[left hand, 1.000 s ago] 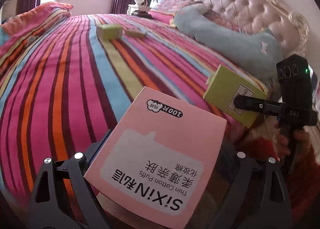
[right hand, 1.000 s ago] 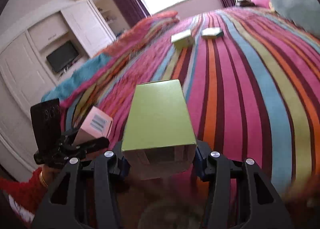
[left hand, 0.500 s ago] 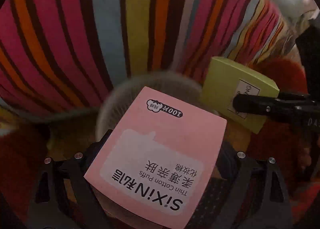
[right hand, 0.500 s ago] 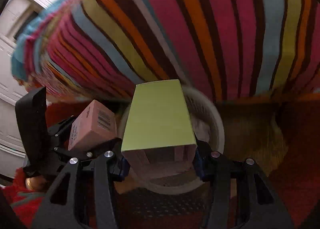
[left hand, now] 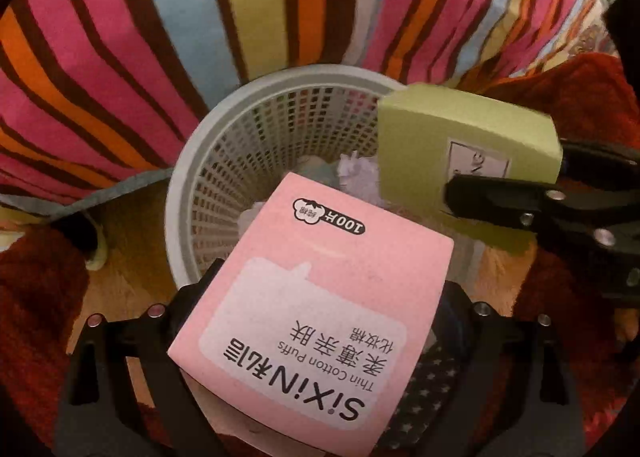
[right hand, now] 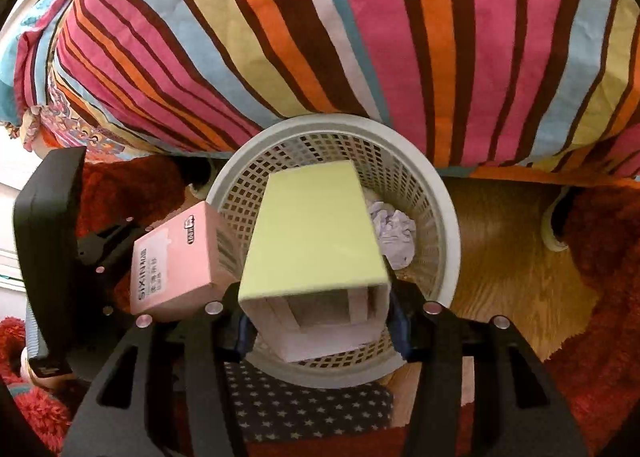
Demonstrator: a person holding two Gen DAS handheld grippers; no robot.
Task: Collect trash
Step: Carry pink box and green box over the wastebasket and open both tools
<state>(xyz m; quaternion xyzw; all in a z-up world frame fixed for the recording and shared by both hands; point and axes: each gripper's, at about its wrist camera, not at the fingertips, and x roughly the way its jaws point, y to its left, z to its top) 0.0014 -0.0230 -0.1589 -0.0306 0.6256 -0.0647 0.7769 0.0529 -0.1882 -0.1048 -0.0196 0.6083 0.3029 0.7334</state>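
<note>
My left gripper (left hand: 320,309) is shut on a pink cotton-puff box (left hand: 312,321) and holds it over the near rim of a grey mesh wastebasket (left hand: 192,161). My right gripper (right hand: 320,309) is shut on a green carton (right hand: 316,229) with an open end, held above the same wastebasket (right hand: 448,225). Crumpled white paper (right hand: 392,233) lies inside the basket. The green carton (left hand: 464,145) and right gripper (left hand: 520,197) show at the right of the left wrist view. The pink box (right hand: 176,257) shows at the left of the right wrist view.
The striped bedspread (right hand: 360,37) hangs down just behind the basket. A red shaggy rug (right hand: 592,277) and wooden floor (right hand: 508,257) surround it. A dark star-patterned cloth (right hand: 304,409) lies in front of the basket.
Both grippers swung down from over the bed to the floor beside it. Both boxes now hang over the wastebasket, closer than half a second ago. Both grips are unchanged.
</note>
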